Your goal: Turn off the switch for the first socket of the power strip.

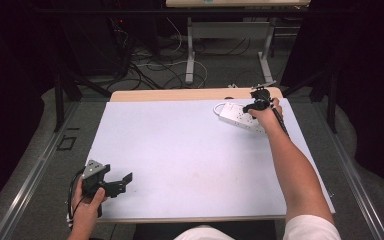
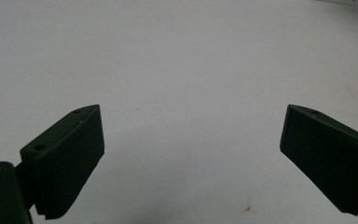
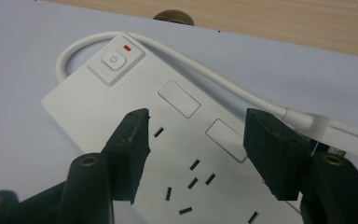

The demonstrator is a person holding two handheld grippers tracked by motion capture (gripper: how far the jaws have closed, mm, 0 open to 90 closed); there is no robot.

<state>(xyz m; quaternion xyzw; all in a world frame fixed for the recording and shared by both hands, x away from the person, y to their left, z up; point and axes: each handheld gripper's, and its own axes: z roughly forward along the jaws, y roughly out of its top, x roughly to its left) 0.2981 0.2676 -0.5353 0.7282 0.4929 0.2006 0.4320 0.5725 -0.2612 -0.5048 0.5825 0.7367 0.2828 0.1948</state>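
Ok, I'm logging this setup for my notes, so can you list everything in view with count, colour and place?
power strip: one, white, far right part of the table, lying flat with its sockets up
cord: one, white, loops from the power strip's switch end along its far side
switch: one, white with a small red mark beside it, at the power strip's end
table: one, white top with a wooden strip along the far edge
cables: several, dark and white, on the floor beyond the table
right gripper: one, black, jaws apart just above the power strip, nothing between them
left gripper: one, black, jaws wide apart, near left corner of the table
forearms: two, coming in from the near edge
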